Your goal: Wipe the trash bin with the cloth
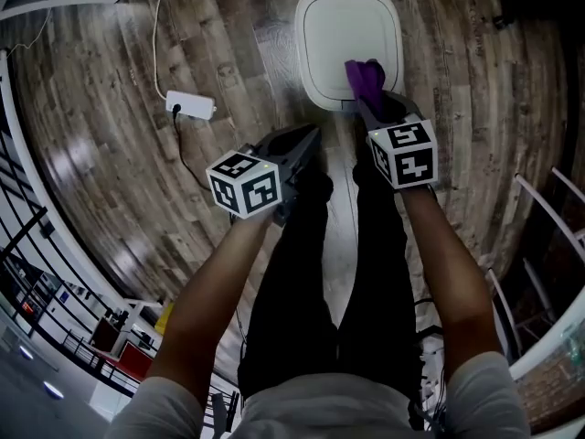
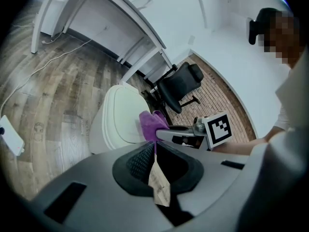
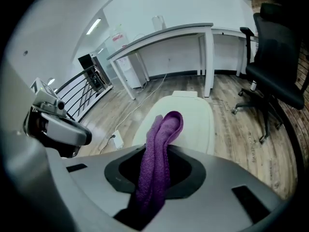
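1. the trash bin point(image 1: 347, 48) stands on the wooden floor point(image 1: 110, 90) directly in front of the person, with its white lid closed and facing up.
2. the right gripper point(image 1: 373, 108) has its jaws pressed together on the purple cloth point(image 1: 366, 79). a folded loop of it sticks out past the tips, over the near right part of the lid. from above i cannot say for sure if the cloth touches the lid or is just over it.
3. the left gripper point(image 1: 306, 140) is closed with nothing between its jaws. it is near the front edge of the bin, to the left, and apart from it.
4. the step in hand is, i judge, to begin wiping the lid. to do it well, the loop should come down until it lies flat on the plastic, with the hard jaw tips off the surface, so only fabric rubs.
5. long overlapping strokes from one side of the lid to the other would cover it better than short dabs. the rim and the side walls come after.
6. the bin looks light and may slide on the smooth floor, so the free left gripper could rest against its side to steady it.
7. the grip must be firm, because drag on the lid can pull the fabric out of the jaws.
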`<state>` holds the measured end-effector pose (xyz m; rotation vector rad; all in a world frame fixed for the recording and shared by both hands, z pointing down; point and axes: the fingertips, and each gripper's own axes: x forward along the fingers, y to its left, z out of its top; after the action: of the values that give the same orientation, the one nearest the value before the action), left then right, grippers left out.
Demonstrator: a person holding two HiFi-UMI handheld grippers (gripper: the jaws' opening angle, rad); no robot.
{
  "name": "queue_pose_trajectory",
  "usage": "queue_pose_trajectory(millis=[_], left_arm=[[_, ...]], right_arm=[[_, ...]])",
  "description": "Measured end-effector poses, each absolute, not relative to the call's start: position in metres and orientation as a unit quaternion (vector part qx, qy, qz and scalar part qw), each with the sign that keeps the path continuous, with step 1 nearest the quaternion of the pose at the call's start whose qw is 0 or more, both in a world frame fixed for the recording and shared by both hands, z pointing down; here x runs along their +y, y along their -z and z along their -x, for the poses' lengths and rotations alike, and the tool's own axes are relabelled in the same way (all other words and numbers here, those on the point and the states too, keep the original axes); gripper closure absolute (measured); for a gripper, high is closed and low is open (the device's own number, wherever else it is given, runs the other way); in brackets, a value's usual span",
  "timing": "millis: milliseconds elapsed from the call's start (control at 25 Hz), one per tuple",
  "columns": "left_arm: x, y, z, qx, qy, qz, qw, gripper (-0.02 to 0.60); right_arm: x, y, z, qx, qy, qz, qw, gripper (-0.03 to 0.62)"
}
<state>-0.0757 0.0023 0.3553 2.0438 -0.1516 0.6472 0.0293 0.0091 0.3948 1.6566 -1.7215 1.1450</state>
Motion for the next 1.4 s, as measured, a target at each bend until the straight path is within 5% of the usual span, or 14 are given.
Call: queue_pose_trajectory(millis=[480, 800, 1400], left_arm=[[-0.029, -0.359, 0.146, -0.106, -0.255, -0.830, 0.485, 0.566], [-0.026, -0.365, 0.148, -0.105, -0.255, -0.827, 0.491, 0.566], [0.013, -0.366, 0.072, -0.061, -0.280, -0.827, 0.484, 0.566]], right_arm=[[-0.036, -0.413, 0.110, -0.694, -0.445, -0.513, 0.239, 0.499], [-0.003, -0.448, 0.081, -0.655, -0.468, -0.518, 0.291, 0.500], [0.039, -0.449, 0.027, -0.639, -0.489, -0.533, 0.262, 0.499]])
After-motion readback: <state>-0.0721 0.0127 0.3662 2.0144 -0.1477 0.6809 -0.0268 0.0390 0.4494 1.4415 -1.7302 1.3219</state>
